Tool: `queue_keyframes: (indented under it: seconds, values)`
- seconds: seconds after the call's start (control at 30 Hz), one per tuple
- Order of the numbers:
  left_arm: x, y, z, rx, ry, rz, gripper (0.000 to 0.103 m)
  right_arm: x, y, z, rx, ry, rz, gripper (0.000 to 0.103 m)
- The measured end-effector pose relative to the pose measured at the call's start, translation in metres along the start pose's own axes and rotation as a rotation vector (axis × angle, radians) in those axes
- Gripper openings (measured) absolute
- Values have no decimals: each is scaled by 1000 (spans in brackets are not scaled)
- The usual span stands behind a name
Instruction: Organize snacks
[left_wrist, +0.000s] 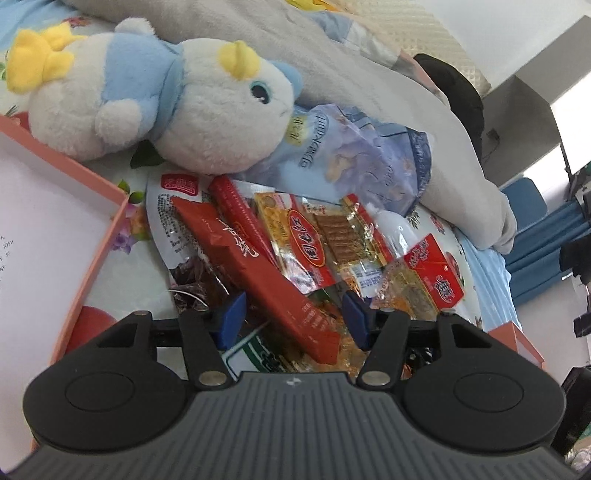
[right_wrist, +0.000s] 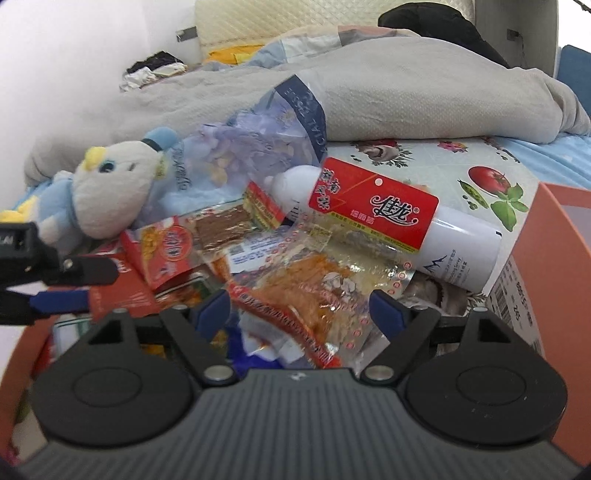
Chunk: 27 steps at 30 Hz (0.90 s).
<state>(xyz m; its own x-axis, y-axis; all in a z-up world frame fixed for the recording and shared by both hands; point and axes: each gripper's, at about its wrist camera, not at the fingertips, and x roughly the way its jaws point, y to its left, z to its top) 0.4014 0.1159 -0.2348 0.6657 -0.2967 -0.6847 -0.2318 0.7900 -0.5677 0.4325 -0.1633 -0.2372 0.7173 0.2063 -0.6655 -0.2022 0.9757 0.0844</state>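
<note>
A pile of snack packets lies on the bed's patterned sheet. In the left wrist view my left gripper (left_wrist: 293, 317) is open, its blue pads either side of a long red bar packet (left_wrist: 255, 273) that crosses between them. Beyond it lie a yellow-red snack packet (left_wrist: 295, 240) and a pale blue nut bag (left_wrist: 354, 155). In the right wrist view my right gripper (right_wrist: 301, 314) is open over a clear orange snack packet (right_wrist: 306, 291). A red-labelled packet (right_wrist: 373, 203) rests on a white spray can (right_wrist: 461, 251). The left gripper's fingers (right_wrist: 62, 299) show at the left edge.
A white and blue plush toy (left_wrist: 177, 110) lies behind the pile. An orange box lid (left_wrist: 99, 236) stands on the left, and an orange box (right_wrist: 546, 266) on the right. A grey blanket (right_wrist: 406, 96) is heaped at the back.
</note>
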Motion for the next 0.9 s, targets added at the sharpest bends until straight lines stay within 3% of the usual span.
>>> queue_keyframes:
  seconds: [0.07,0.27,0.43,0.63,0.9]
  values:
    - [1,0,1,-2,-9,-2,61,7,1,0,-14,3,3,84]
    - [12,-2,1,2,3,41,44,17,7,-2,-44,1,21,88]
    - [27,9,0,-84,44,25,32,23,16,-8,-98,16,20,89]
    - [29,17,-1,-152,14,12,26,25,12,-11,-84,36,38,67]
    - [20,9,1,-97,-20,17,9,13,17,-7,-119,29,31,41]
